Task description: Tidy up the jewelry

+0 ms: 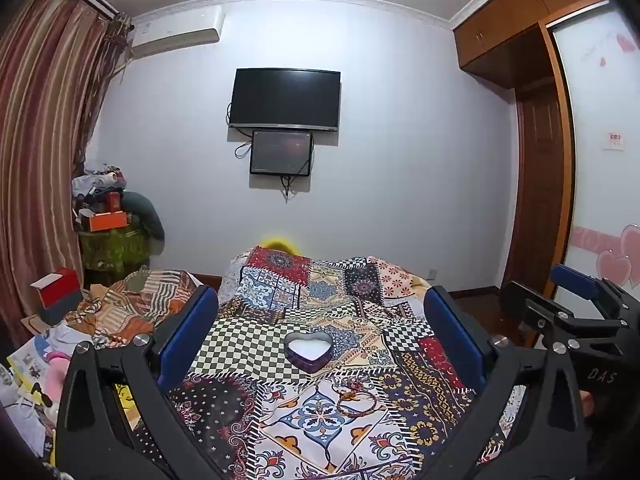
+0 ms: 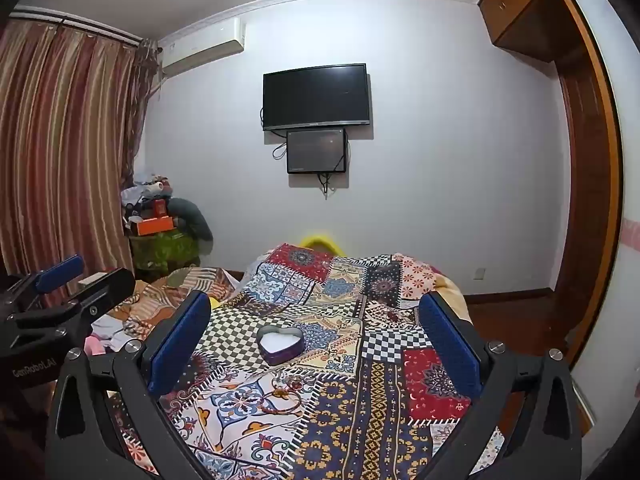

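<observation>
With both the left gripper [image 1: 320,320] and right gripper [image 2: 316,324] wide and empty, thin bracelets [image 1: 356,398] at six o'clock of the heart box [image 1: 308,350] could snag the patterned cloth [image 1: 248,344].

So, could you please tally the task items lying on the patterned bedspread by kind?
Heart-shaped box: 1, open, white inside.
Bracelets: at least 2, overlapping just in front of the box; the exact count is hard to tell.
Total: at least 3 items on the bedspread.
</observation>
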Demonstrator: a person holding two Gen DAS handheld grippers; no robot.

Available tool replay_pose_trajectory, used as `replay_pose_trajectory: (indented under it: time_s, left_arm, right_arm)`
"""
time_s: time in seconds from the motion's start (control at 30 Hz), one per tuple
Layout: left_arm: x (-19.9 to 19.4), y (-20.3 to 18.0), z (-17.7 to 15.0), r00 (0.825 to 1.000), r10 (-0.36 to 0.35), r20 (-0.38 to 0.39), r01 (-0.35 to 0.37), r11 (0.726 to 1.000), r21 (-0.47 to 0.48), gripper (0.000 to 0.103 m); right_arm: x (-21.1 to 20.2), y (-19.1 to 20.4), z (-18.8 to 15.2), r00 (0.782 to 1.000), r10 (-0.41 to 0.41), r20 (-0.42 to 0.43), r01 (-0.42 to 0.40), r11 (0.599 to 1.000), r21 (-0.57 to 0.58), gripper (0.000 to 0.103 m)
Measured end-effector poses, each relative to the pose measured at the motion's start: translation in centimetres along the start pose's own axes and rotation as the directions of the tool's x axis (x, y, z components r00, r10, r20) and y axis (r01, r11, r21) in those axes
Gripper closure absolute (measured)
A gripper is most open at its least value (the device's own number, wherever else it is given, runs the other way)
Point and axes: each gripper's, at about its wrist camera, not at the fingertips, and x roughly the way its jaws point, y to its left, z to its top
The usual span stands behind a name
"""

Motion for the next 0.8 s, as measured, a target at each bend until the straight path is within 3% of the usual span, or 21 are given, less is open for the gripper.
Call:
replay_pose_trajectory:
  time_s: [0.8]
  left_arm:
    - [1.1,-0.3,-0.7,0.999,0.000,-0.037,0.000,1.000,-0.003,0.000]
  right_arm:
    - [-0.1,-0.2,0.0,1.000,0.004,-0.012,-0.004,1.000,0.015,0.000]
